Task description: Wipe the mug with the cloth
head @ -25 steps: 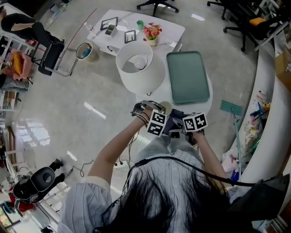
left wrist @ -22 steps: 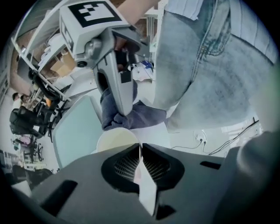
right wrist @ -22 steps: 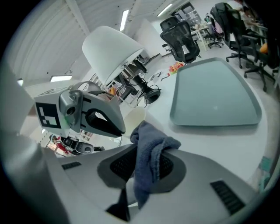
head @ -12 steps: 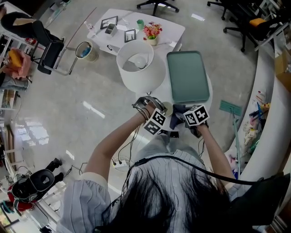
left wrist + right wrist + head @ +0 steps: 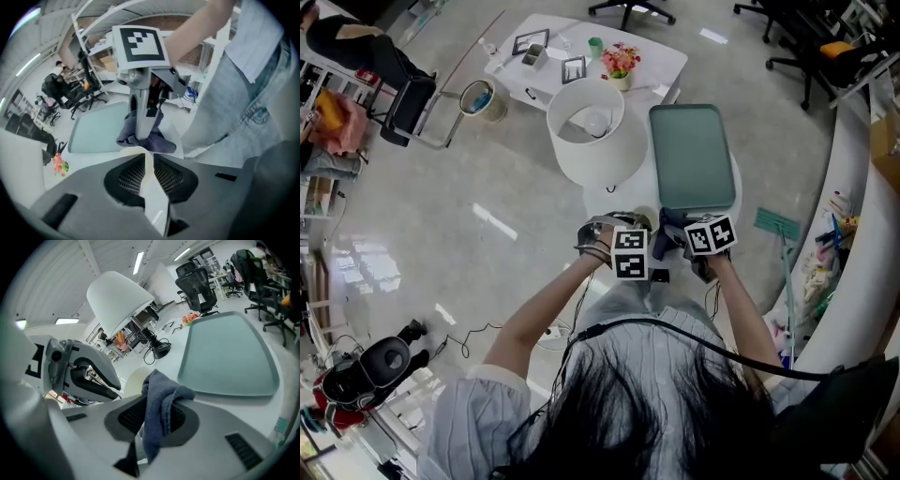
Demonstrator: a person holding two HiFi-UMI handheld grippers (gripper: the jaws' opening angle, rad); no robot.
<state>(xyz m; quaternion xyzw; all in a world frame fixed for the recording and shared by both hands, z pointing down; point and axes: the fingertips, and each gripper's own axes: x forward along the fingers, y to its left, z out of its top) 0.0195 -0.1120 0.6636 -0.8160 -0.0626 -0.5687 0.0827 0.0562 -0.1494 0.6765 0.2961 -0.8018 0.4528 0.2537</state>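
Head view is showing the white tabletop [image 5: 609,202] carrying a tall white shade [image 5: 586,131] and a green tray [image 5: 689,155], and I am working at its near edge, just short of the tray. My right gripper [image 5: 150,427] is pinching a fold of the blue-grey cloth [image 5: 161,399], jaws closed on it, with the loose end bunching above them. My left gripper [image 5: 149,176] is clamping the wall of the cream mug [image 5: 152,199], jaws nearly together. The mug is sitting between the two grippers; I cannot tell whether it is resting on the tabletop. To wipe well, I judge I should be keeping the left grip firm so the mug is not twisting. I should be pressing the bunched end against the outer wall and sweeping round it, clear of my left jaws and the tray. Compared with half a second ago, the left gripper is squaring up closer to the right one. The cloth is sitting higher, nearer the mug.
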